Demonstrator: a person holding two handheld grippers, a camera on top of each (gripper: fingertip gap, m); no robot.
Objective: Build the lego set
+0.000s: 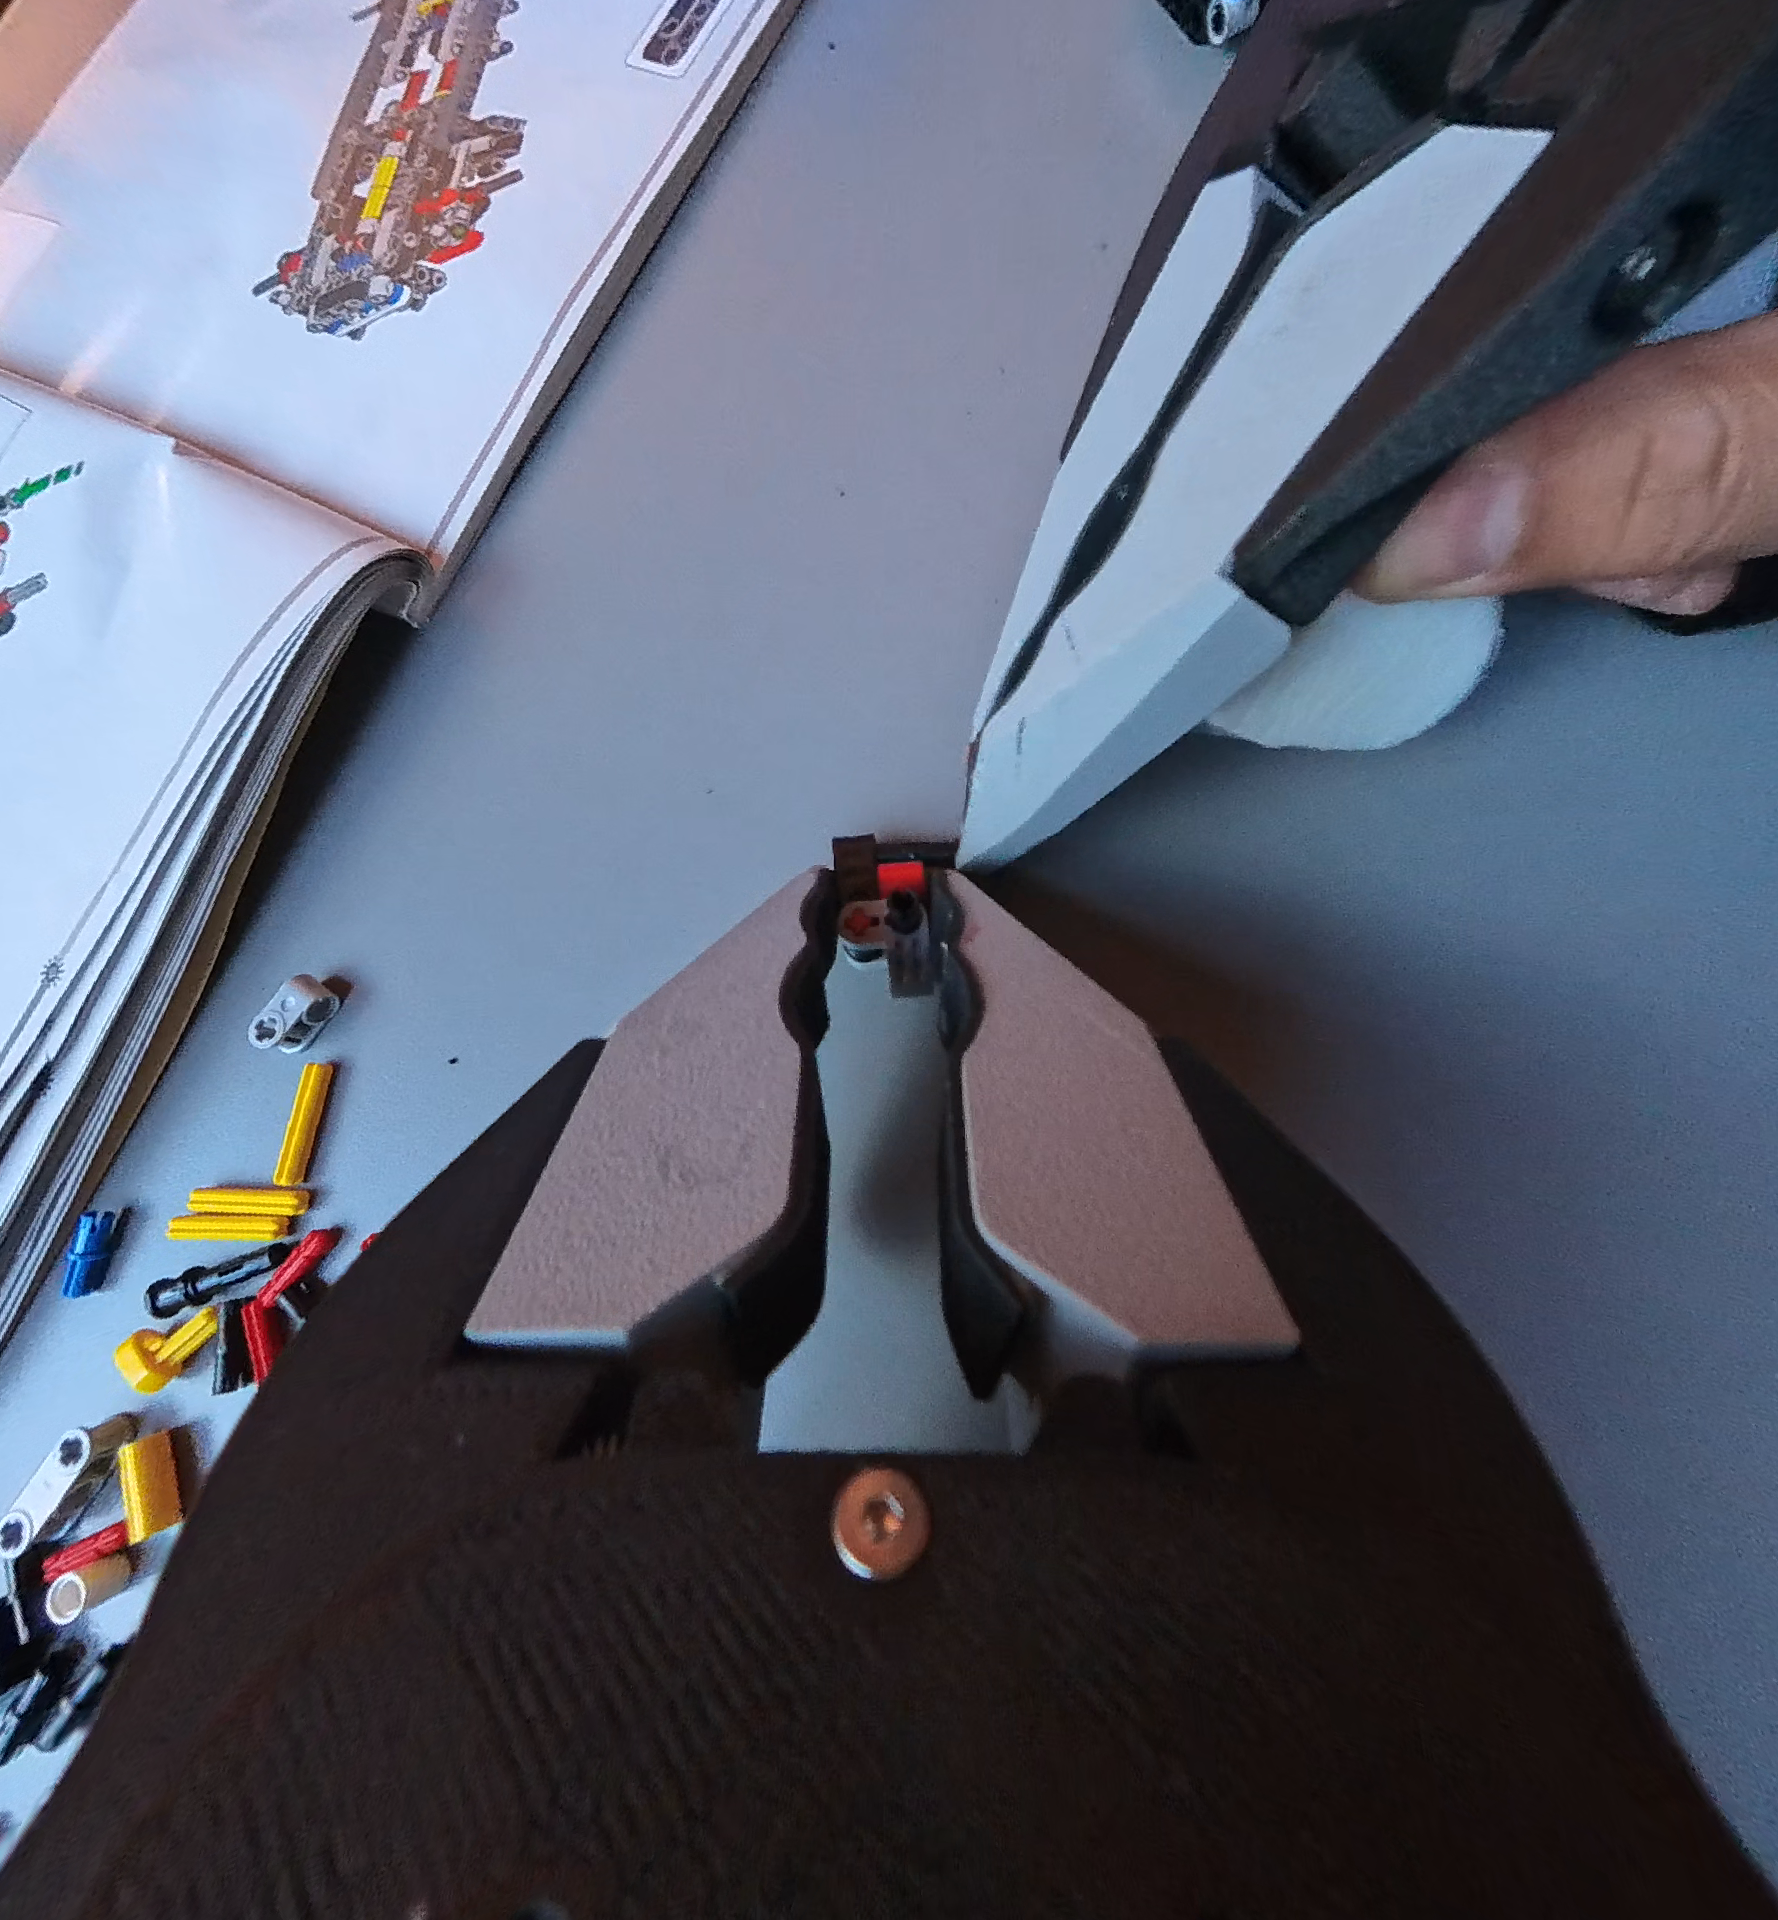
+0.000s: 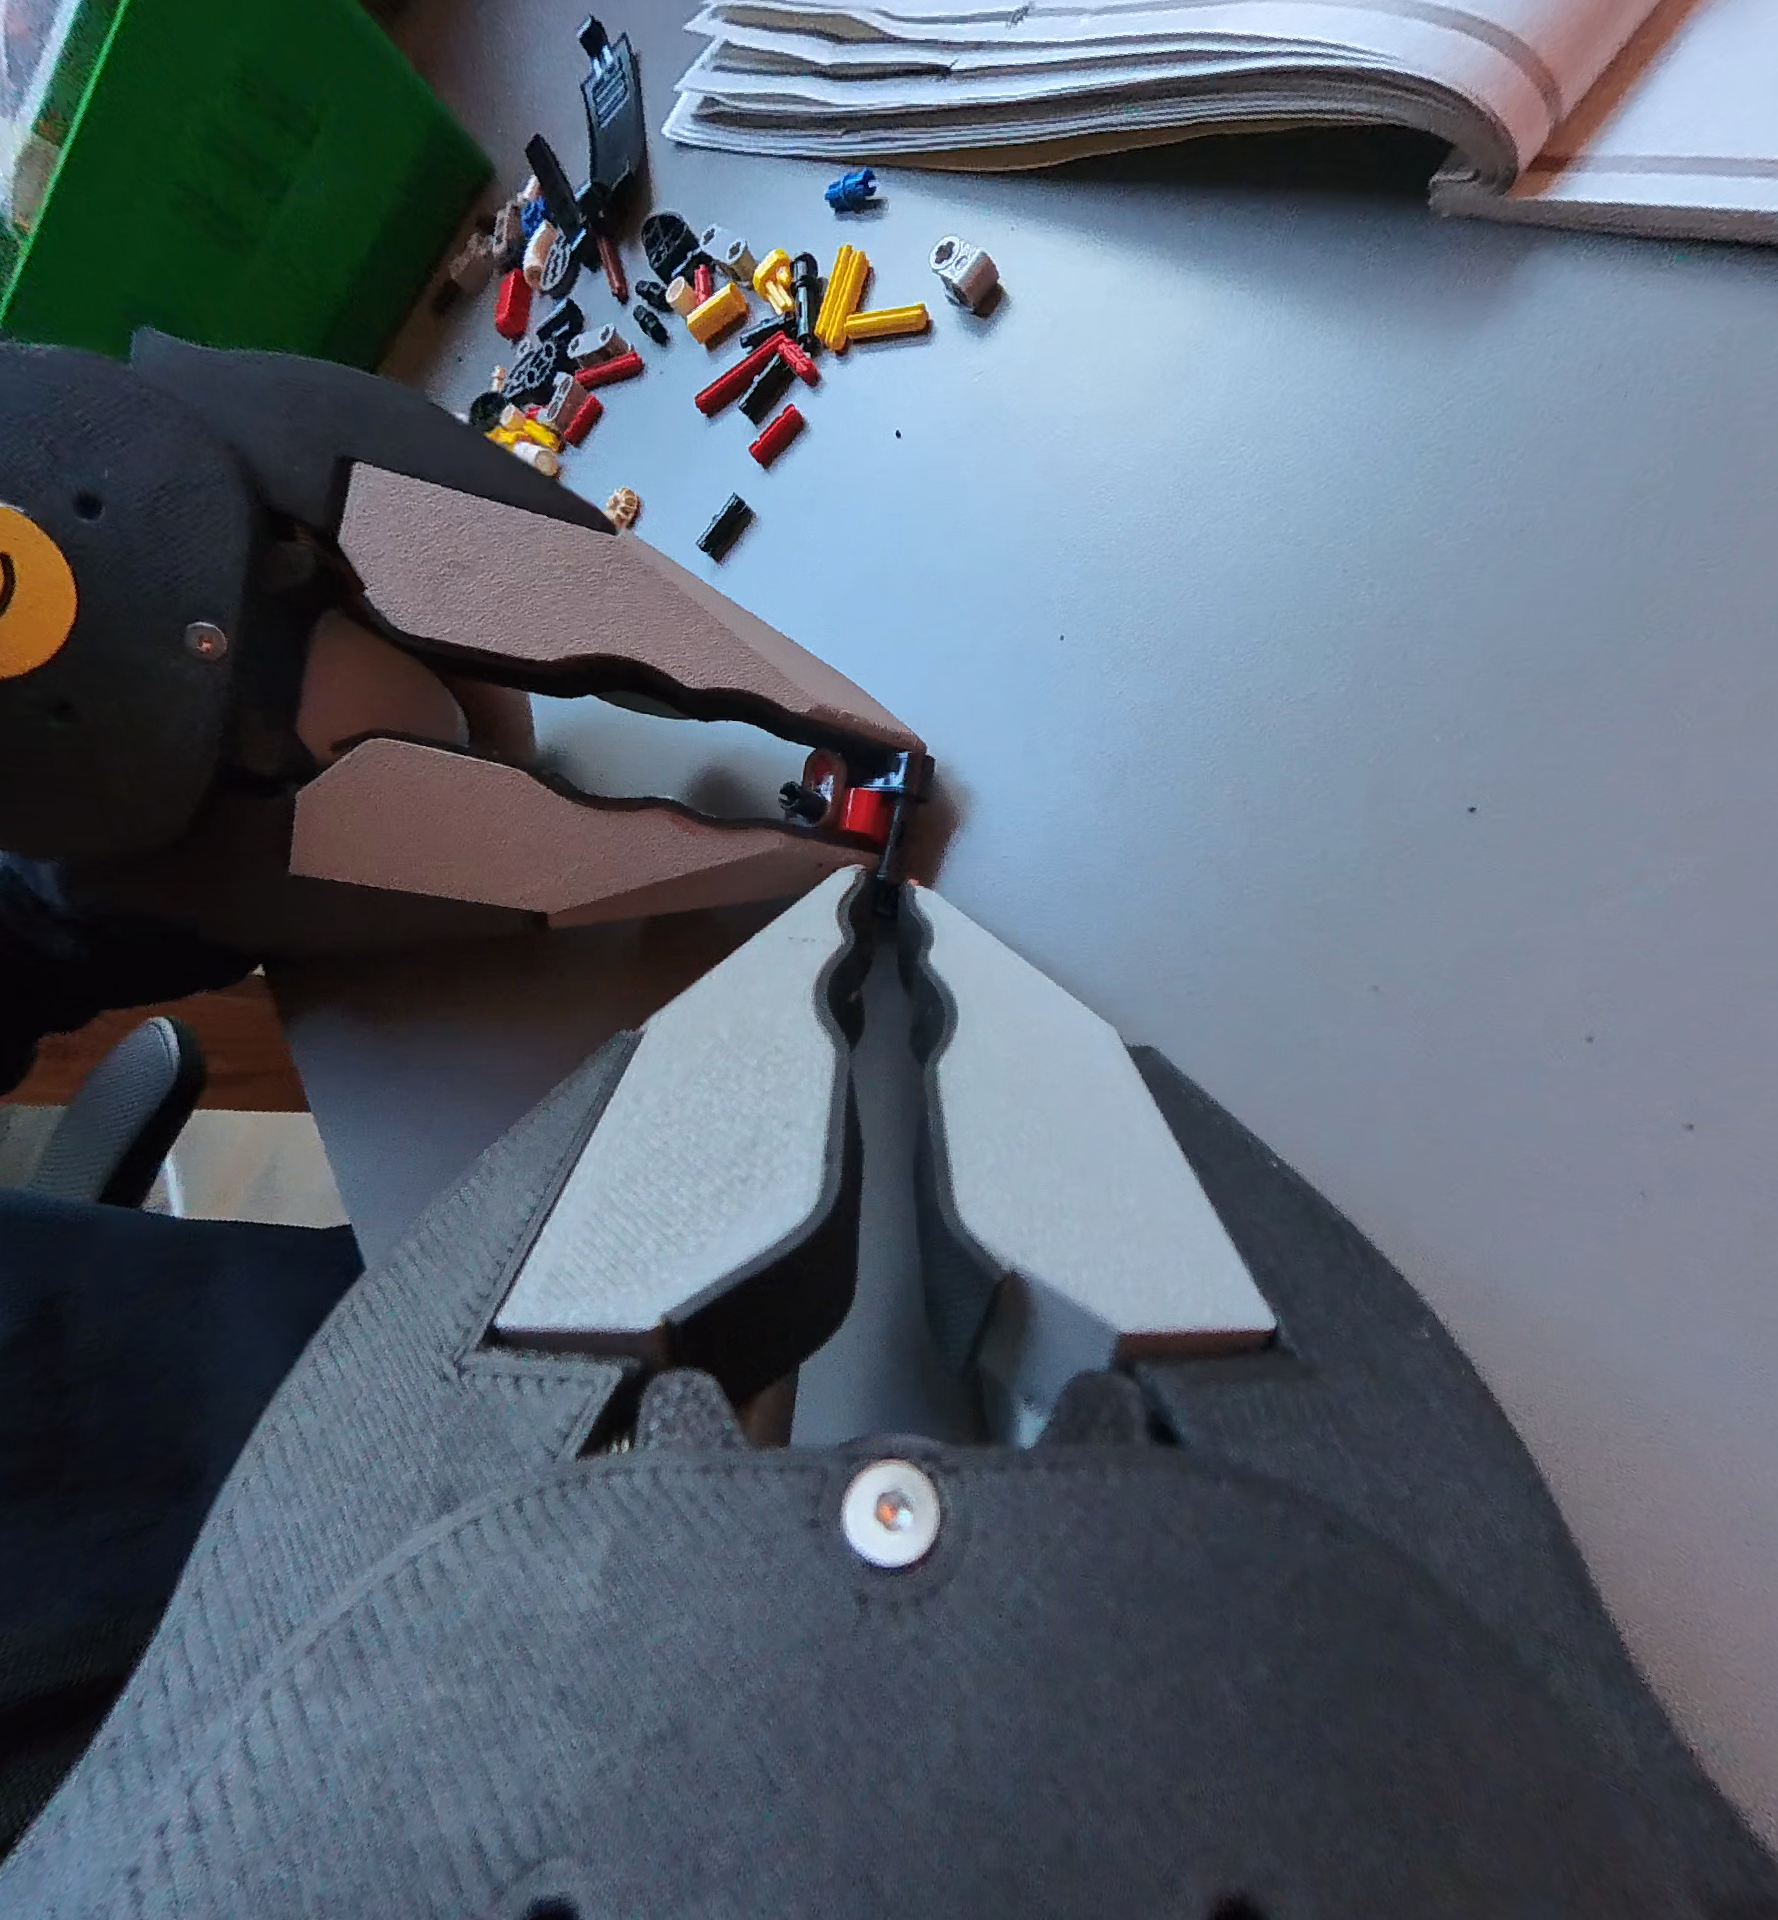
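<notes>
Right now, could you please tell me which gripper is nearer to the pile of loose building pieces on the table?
Left. The left gripper sits just beside the pile, holding a small red and black assembly; the right gripper lies beyond it, farther from the pile.

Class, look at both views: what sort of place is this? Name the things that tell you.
Probably a hobby or work desk set up for building a toy-brick model: a grey table, an open instruction booklet with assembly drawings, and a scatter of small plastic building parts beside a green box.
</notes>
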